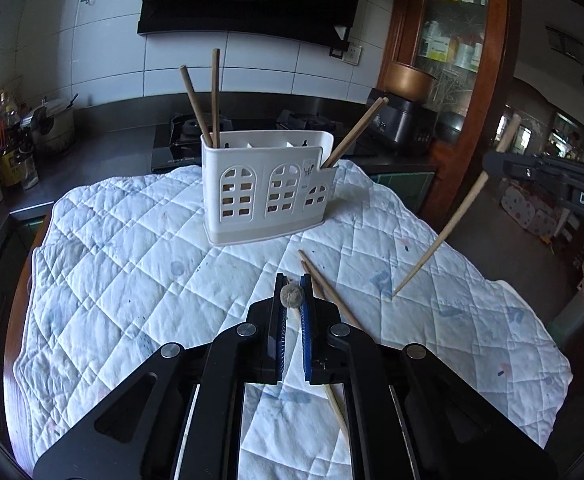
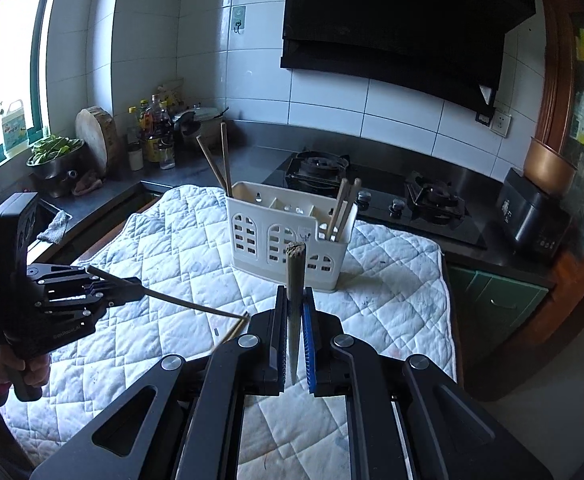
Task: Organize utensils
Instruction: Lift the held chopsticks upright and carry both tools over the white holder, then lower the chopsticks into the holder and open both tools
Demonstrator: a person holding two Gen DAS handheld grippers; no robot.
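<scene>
Midway through sorting chopsticks into the white holder (image 1: 268, 188), standing at twelve o'clock on the quilted cloth (image 1: 132, 264) over the bench. Left gripper (image 1: 293, 292) clamped shut on one chopstick (image 1: 292, 295), butt end facing the lens. Right gripper (image 2: 293, 300) likewise closed on a chopstick (image 2: 295, 276), held near upright between the jaws; from the left view, hanging slanted at three o'clock with its tip close to the cloth. Both tools tilted downward toward the holder, each carried by a hand (image 2: 28, 372) on a pistol grip. Already stowed: two sticks (image 1: 206, 100) in the left compartment, more in the right. Two loose chopsticks (image 1: 331, 292) on the cloth beside the left jaws. Next, probably: carry over the holder, tip each stick vertical, lower into a slot, release.
</scene>
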